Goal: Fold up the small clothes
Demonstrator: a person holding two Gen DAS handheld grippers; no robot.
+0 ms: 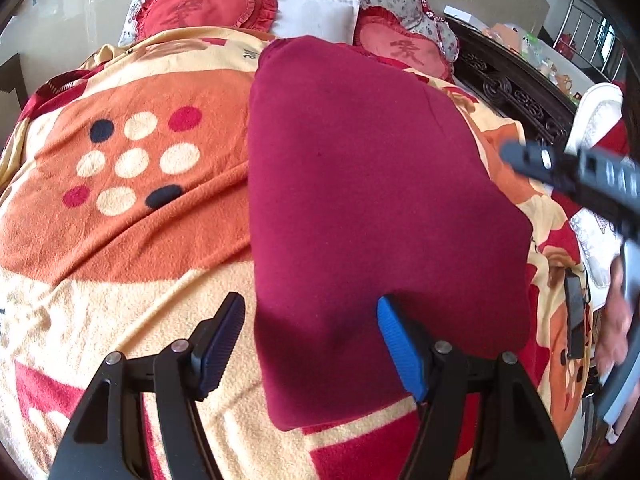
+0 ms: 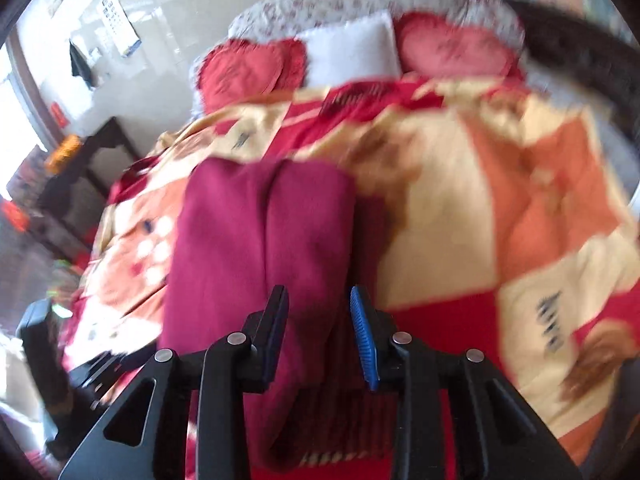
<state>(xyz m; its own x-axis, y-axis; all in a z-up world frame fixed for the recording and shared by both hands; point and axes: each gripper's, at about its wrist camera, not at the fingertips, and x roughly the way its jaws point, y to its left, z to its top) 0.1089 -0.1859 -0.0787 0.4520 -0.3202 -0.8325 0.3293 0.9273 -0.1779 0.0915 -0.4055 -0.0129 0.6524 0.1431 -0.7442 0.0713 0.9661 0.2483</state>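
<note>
Maroon soft garment (image 1: 372, 184) is being kept on the blanket (image 1: 132, 240) | left gripper (image 1: 312, 344) spread over its near edge | right gripper (image 2: 320, 336) perhaps pinching the hem, blurred | light, limp; corners are being advised.

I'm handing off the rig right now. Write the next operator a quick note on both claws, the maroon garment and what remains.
Left claw: open, over the garment's near edge, gripping nothing.
Right claw: slightly parted at the garment's right side; cloth lies between the jaws, but blur hides whether it is pinched.
Garment: on the blanket, already folded into a long strip.
Left: fold it shorter and flatten it.
</note>
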